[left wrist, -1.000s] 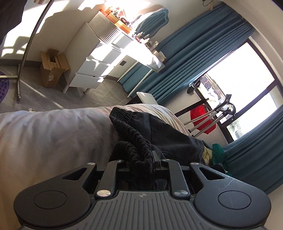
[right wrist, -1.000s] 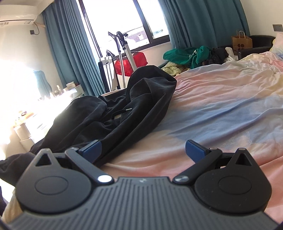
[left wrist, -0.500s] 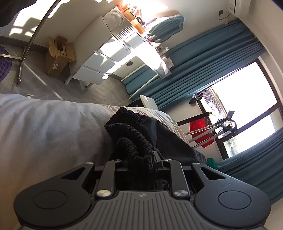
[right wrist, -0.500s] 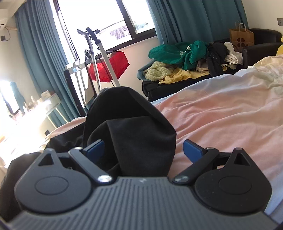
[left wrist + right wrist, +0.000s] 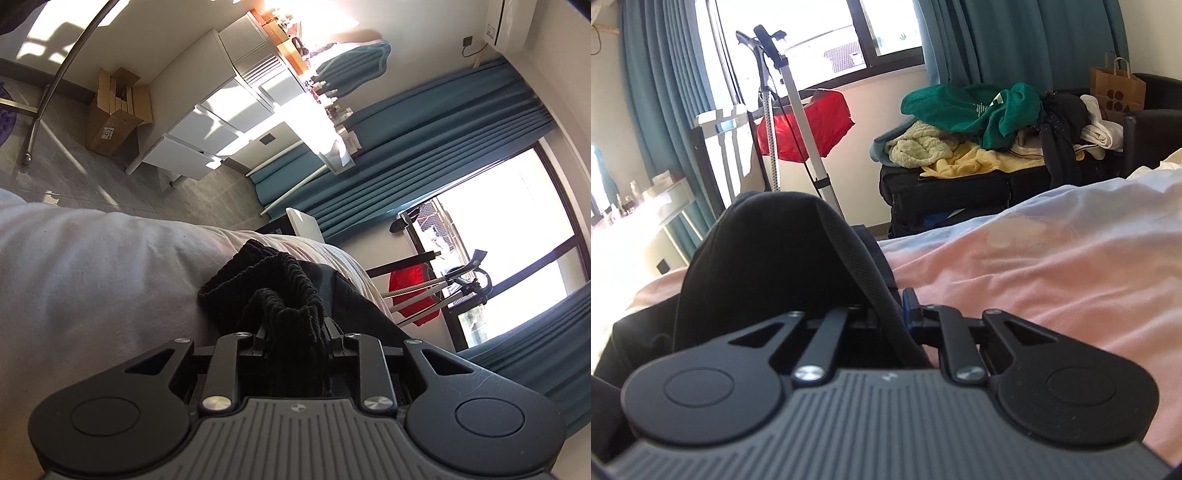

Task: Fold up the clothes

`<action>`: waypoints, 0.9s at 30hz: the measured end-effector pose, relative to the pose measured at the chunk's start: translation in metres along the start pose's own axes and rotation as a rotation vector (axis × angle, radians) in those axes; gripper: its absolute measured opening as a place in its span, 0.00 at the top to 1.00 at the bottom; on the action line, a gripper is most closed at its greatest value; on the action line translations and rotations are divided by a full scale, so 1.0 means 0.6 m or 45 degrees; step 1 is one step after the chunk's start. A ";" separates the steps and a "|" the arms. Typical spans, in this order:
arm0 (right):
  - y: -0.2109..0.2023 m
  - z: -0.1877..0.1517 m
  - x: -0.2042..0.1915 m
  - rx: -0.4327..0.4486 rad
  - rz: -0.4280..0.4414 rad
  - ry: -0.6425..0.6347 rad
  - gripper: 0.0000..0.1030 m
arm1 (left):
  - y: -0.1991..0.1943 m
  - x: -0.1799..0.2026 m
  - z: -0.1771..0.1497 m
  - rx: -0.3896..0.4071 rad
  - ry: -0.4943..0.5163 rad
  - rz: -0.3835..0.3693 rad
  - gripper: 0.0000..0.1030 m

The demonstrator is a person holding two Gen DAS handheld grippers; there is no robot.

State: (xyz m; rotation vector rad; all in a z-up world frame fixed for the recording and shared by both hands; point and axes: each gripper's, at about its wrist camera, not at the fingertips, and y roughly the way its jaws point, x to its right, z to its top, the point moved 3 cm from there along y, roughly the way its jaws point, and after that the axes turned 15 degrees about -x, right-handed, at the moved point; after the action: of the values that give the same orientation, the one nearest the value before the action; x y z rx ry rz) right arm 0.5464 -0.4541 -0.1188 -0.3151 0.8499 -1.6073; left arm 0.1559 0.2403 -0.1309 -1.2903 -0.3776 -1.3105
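Left gripper (image 5: pixel 295 326) was clamped on the ribbed waistband of the black garment (image 5: pixel 291 295), jaws nearly together. Right gripper (image 5: pixel 886 308) was likewise closed, pinching a fold of it, low over the bed.

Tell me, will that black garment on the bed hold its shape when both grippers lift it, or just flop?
Probably flop: the black garment already slumps in soft folds over the bed. Its ribbed waistband, bunched in the left gripper, looks stretchy and likely grips well. The right gripper pinches an edge, so the unheld middle should sag.
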 end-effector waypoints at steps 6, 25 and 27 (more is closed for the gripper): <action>-0.144 -0.005 0.046 0.147 -0.046 0.102 0.95 | -0.004 -0.009 0.005 -0.014 -0.036 -0.022 0.75; -0.608 -0.424 0.425 0.240 0.026 1.104 0.95 | -0.053 -0.002 0.041 -0.108 -0.059 -0.083 0.79; -0.602 -0.473 0.433 0.115 0.008 1.144 0.95 | -0.054 -0.003 0.047 -0.143 -0.040 -0.060 0.79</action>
State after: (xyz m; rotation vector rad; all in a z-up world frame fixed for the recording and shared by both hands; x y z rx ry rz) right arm 0.0396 -0.5991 -0.1381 0.5239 1.4288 -1.7726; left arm 0.1401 0.2728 -0.1081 -1.4047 -0.3624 -1.3680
